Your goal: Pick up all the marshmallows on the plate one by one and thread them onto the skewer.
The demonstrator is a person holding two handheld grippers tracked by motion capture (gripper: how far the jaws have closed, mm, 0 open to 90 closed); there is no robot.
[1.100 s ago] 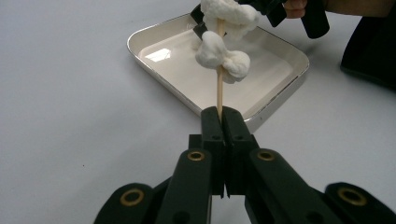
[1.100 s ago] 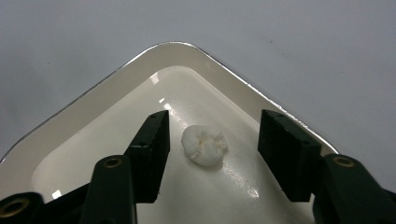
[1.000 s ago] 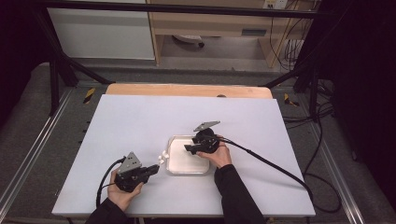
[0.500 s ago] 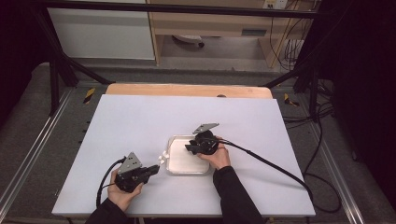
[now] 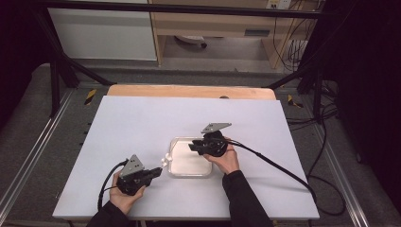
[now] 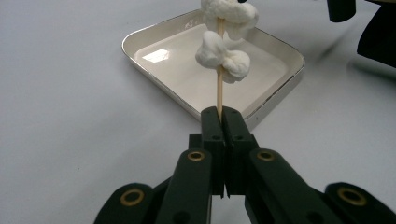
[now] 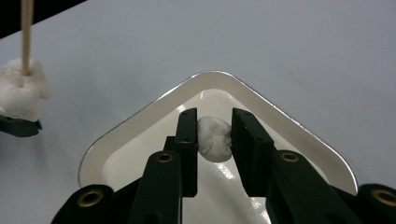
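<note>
Over a wide white table (image 5: 142, 123), a skewering job under way. Near its middle, a shallow white tray (image 5: 182, 163), set within easy reach of both hands as the supply of pieces. At the tray's near corner, the left gripper (image 6: 219, 122), pressed together on a wooden skewer (image 6: 219, 91) and holding it upright and steady, two marshmallows (image 6: 223, 58) already threaded. Above the tray, the right gripper (image 7: 215, 135), jaws just closing in, pinching one more marshmallow (image 7: 214, 138) clear of the tray floor, likely bound for the skewer's tip.
</note>
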